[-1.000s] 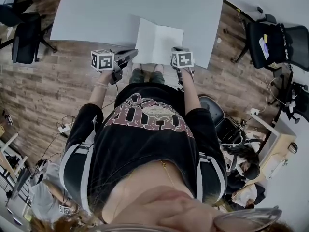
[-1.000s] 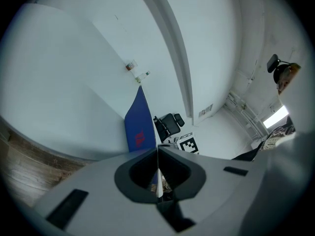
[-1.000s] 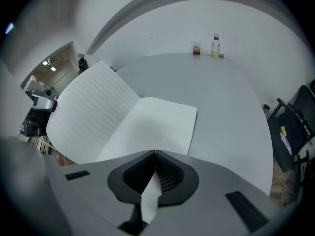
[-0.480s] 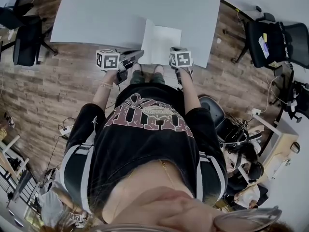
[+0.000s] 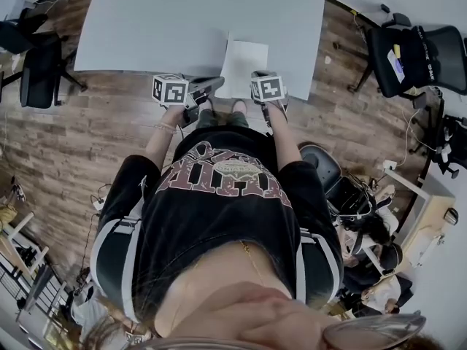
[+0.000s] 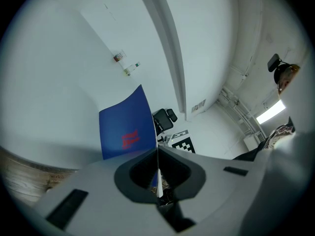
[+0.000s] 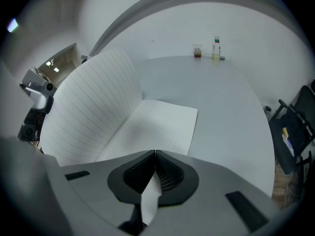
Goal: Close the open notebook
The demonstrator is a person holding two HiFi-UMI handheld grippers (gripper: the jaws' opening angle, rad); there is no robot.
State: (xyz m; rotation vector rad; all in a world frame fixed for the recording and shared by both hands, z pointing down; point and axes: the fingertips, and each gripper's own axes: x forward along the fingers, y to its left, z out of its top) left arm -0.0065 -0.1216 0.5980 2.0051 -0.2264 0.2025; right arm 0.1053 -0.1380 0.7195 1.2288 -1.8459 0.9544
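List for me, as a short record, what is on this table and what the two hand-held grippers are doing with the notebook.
Surface: grey table
Notebook: notebook at the near edge, half open, left half raised, right page lying flat
Left hand-held gripper: jaws together on the edge of the raised blue cover
Right hand-held gripper: jaws together on the near edge of the right page
Far end of table: small cup and bottle
Task state: not yet closed

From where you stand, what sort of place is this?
Probably an office or lab workroom: a big white table stands on a wood-look floor, with black office chairs beside it and loose cables trailing across the floor.
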